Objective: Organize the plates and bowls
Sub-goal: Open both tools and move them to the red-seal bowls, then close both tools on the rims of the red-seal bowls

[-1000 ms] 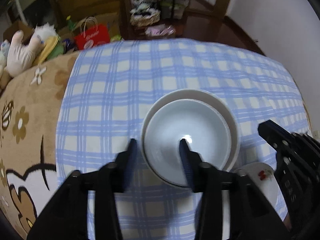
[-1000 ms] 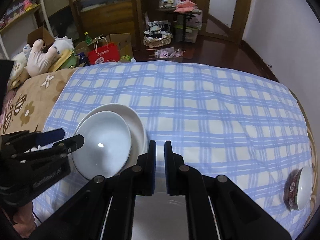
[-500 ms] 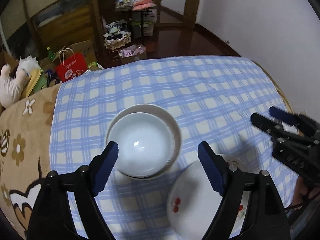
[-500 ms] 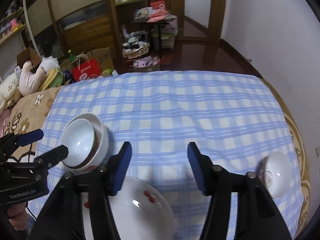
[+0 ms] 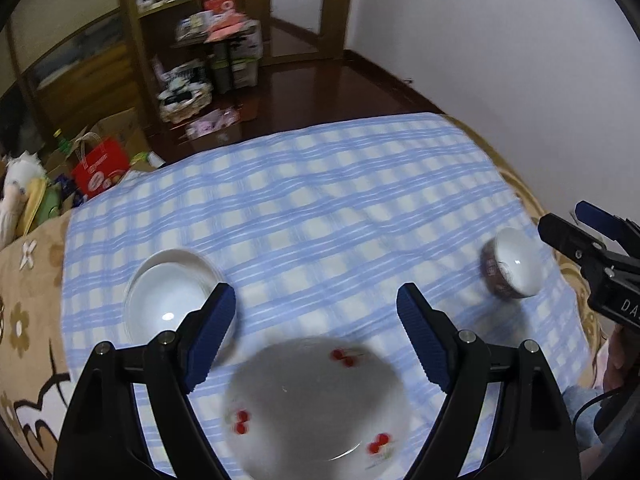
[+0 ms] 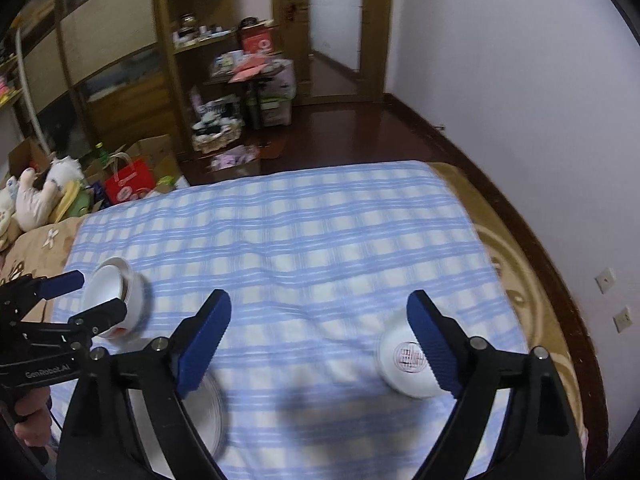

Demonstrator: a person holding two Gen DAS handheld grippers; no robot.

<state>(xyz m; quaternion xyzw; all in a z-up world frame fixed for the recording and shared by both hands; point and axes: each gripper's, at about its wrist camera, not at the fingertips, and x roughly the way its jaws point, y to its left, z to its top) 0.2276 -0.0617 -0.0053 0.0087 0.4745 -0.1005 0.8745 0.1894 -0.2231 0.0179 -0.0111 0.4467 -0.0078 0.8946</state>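
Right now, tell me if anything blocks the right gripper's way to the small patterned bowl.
Nothing visible does. The right gripper is open and empty, and the small patterned bowl sits alone on the checked cloth beside its right finger. The cherry plate and the stacked white bowls lie off to the left.

"GenRobot.AI" on the left tongs; "DA" on the right tongs

Bed under a blue-and-white checked cloth, white stacked bowls by the left tongs' left finger, cherry-printed plate beneath them, patterned bowl tilted at the right tongs' right finger
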